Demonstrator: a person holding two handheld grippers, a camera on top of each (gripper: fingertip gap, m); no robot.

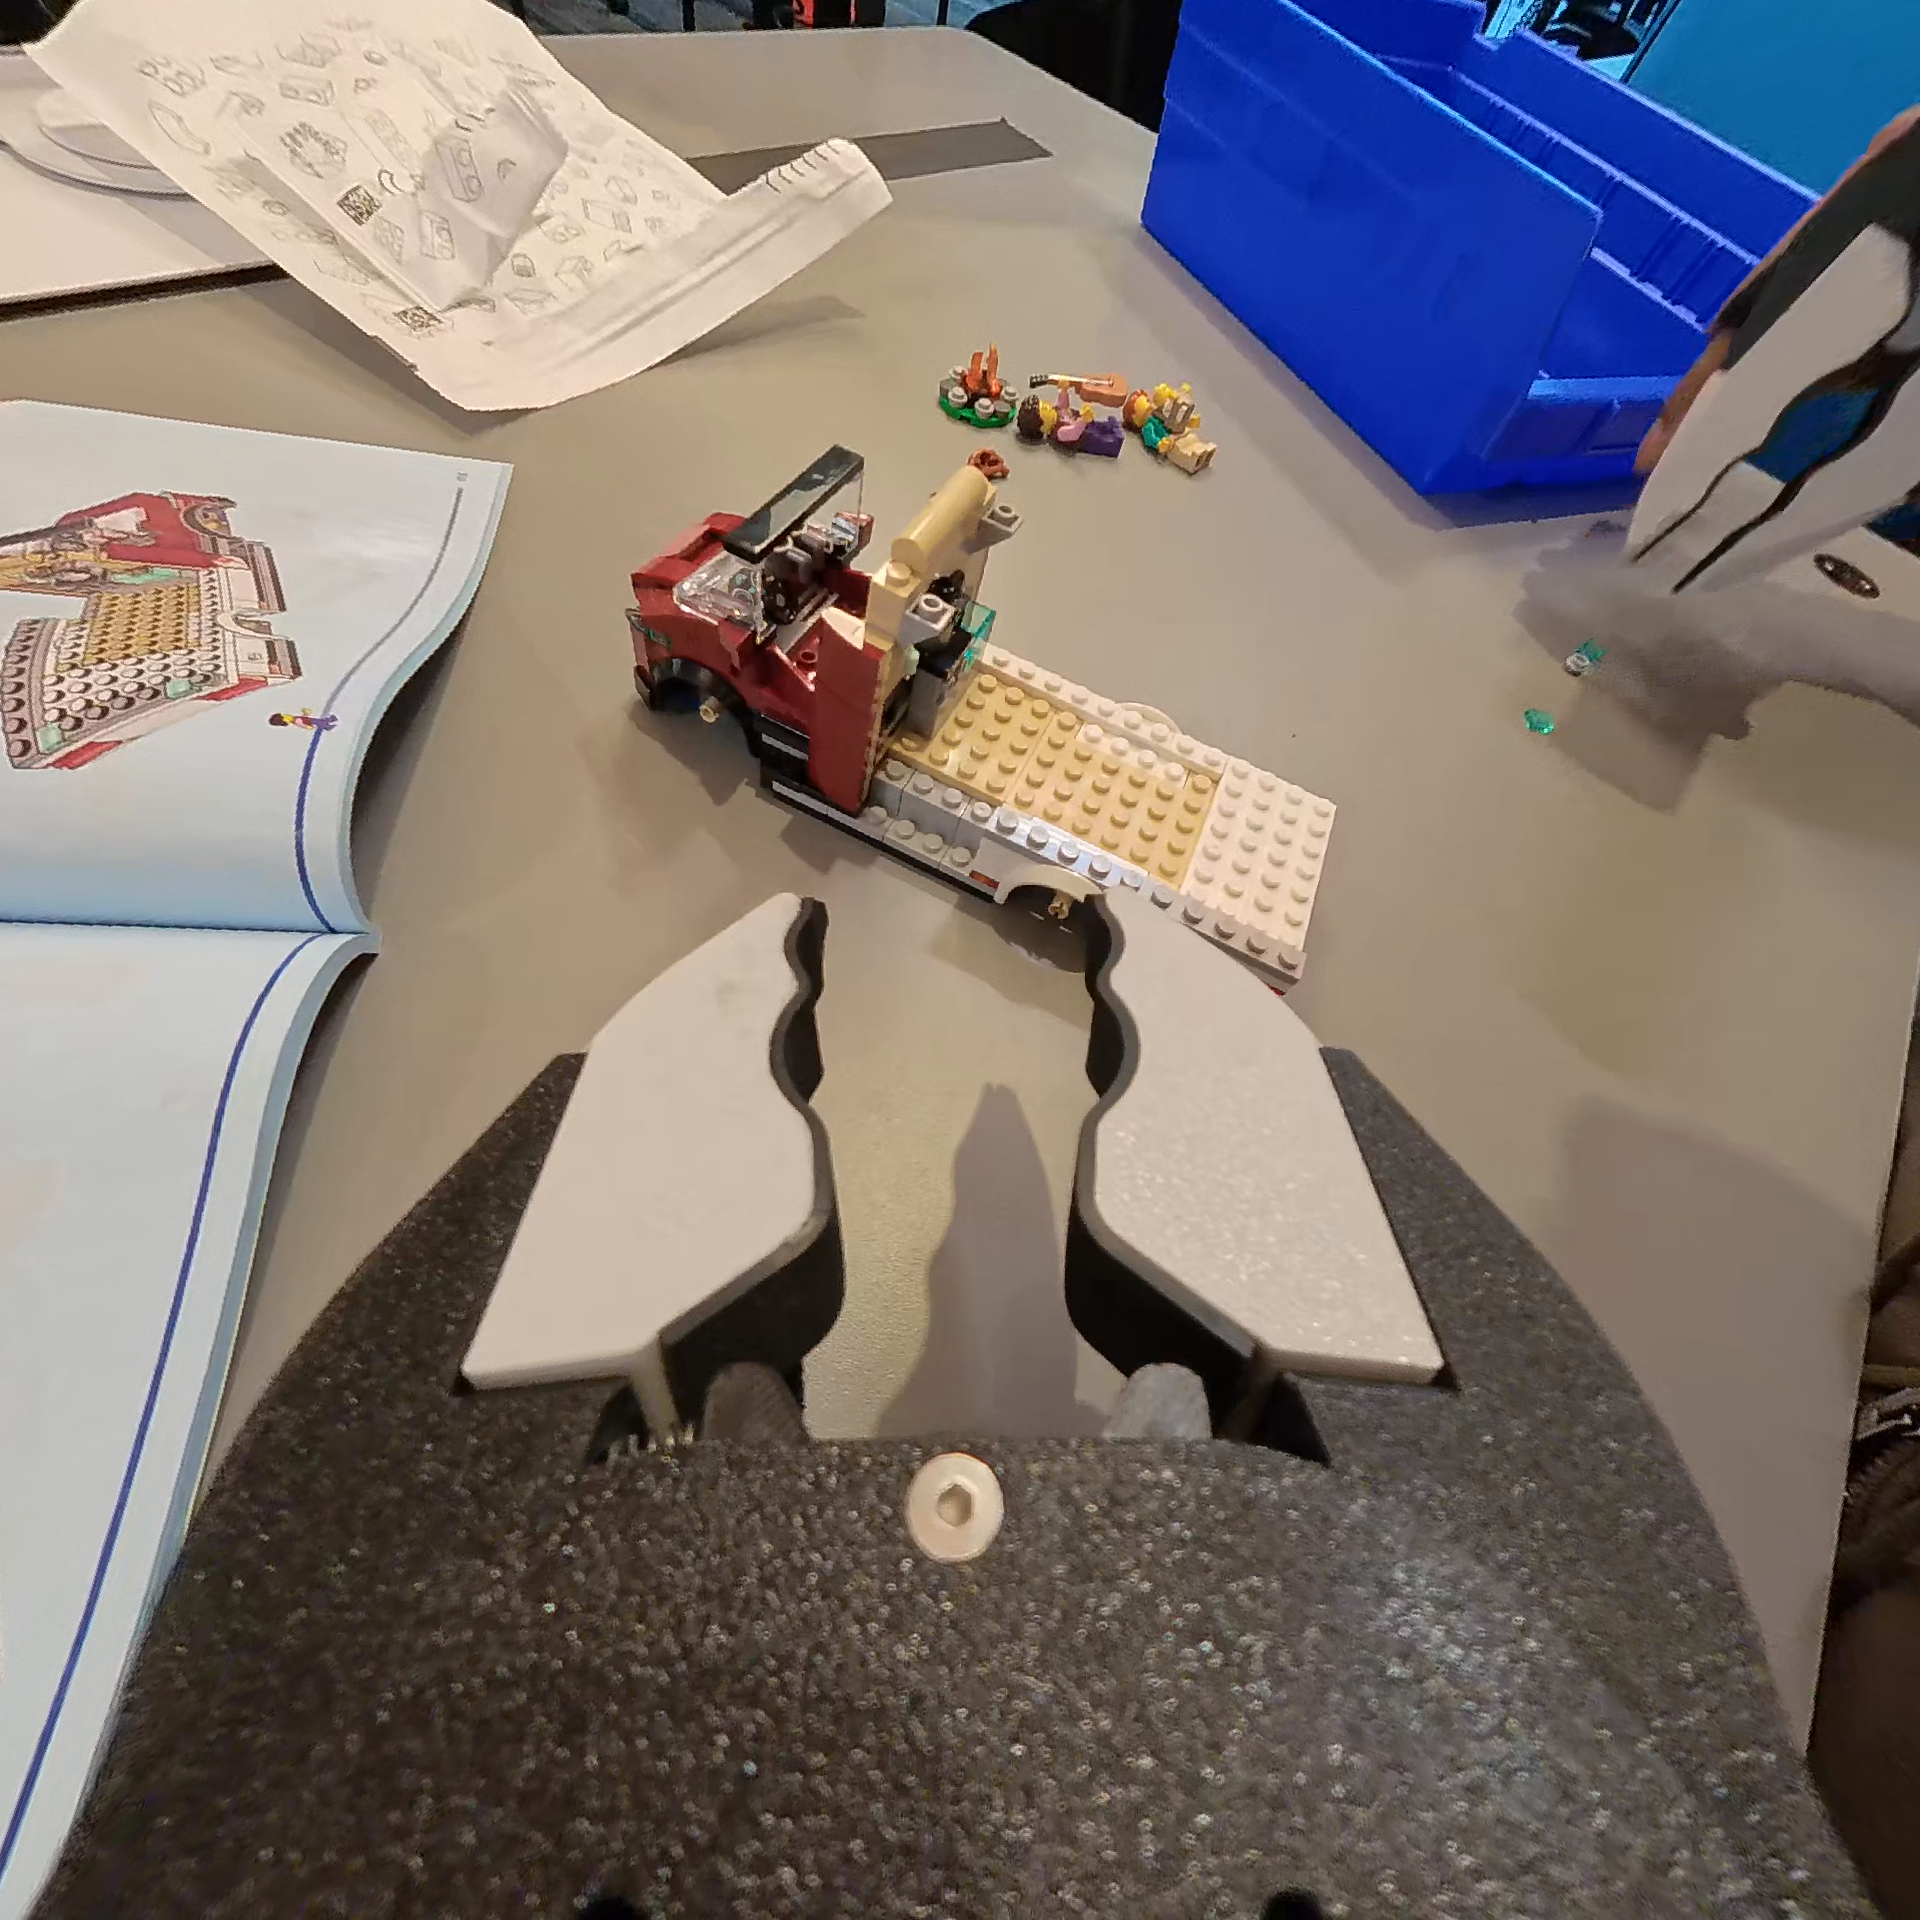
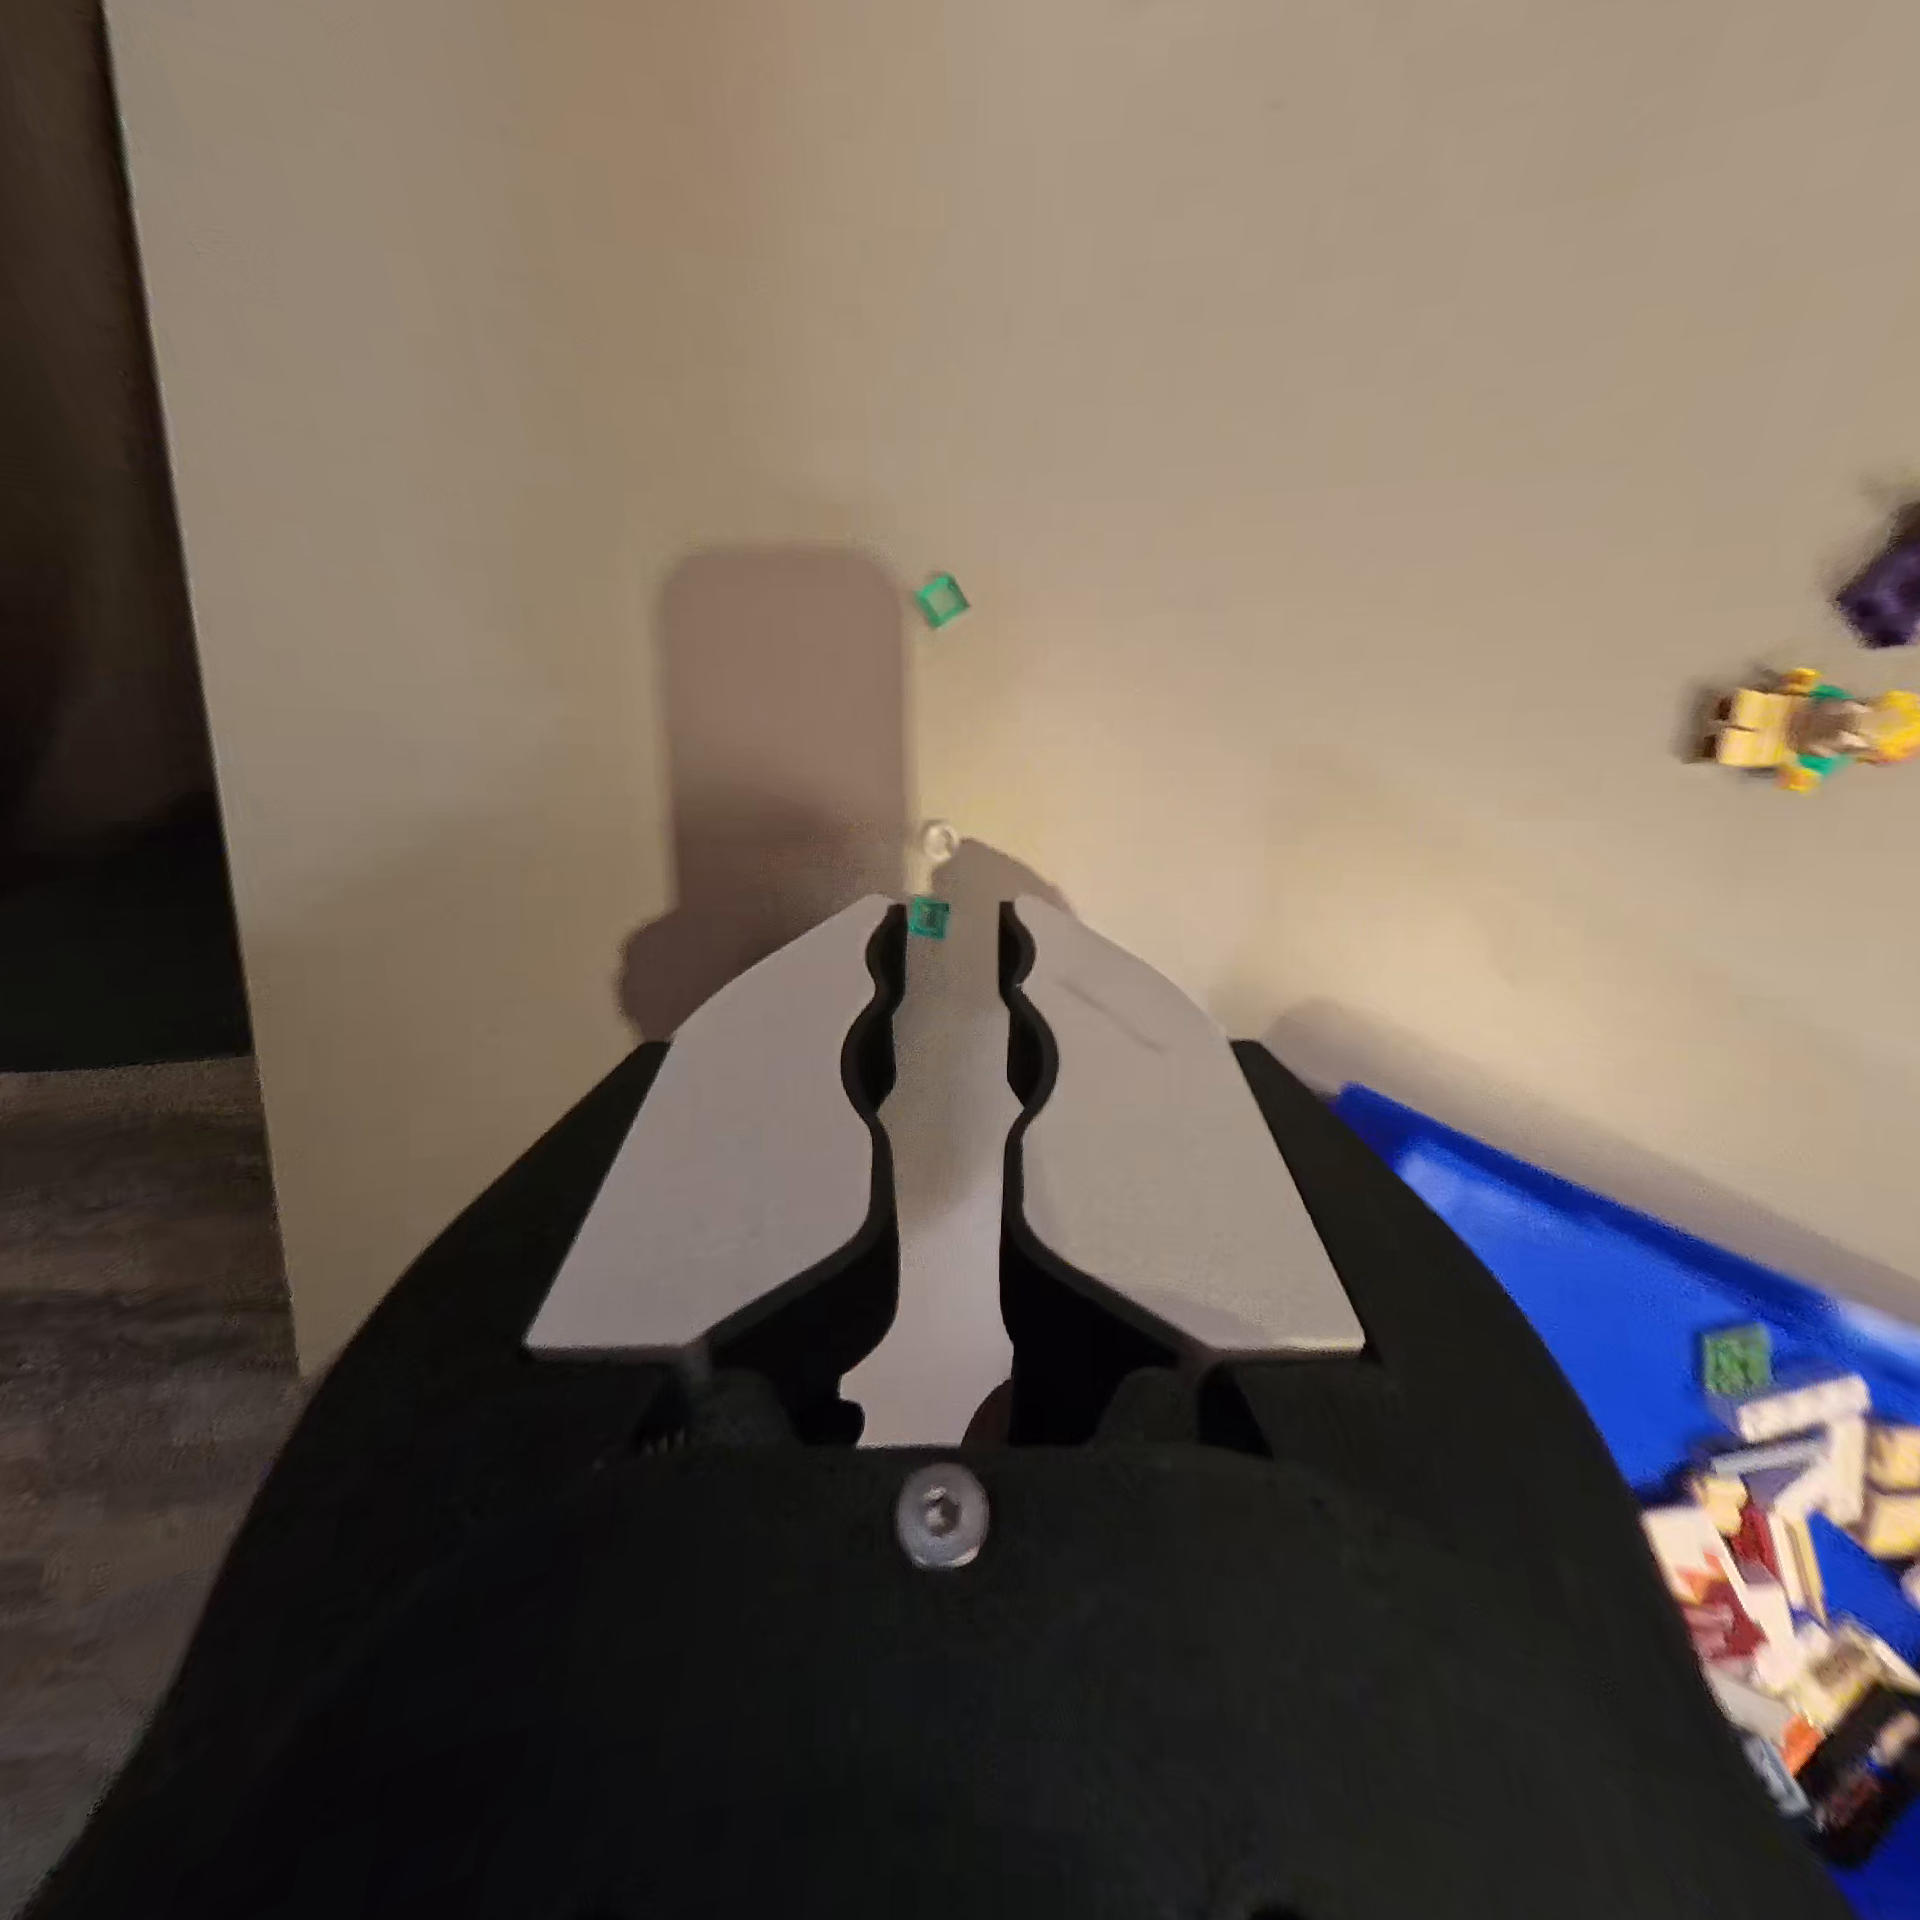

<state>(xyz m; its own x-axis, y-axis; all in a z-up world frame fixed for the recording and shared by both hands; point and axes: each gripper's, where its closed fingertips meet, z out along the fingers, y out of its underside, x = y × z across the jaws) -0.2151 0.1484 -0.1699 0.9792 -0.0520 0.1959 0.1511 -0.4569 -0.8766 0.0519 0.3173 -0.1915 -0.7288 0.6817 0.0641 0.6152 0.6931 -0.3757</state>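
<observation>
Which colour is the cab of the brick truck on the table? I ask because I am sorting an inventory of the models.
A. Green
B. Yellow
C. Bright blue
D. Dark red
D: in the left wrist view the brick truck has a dark red cab ahead of its tan and white studded bed, standing on the grey table.
</observation>
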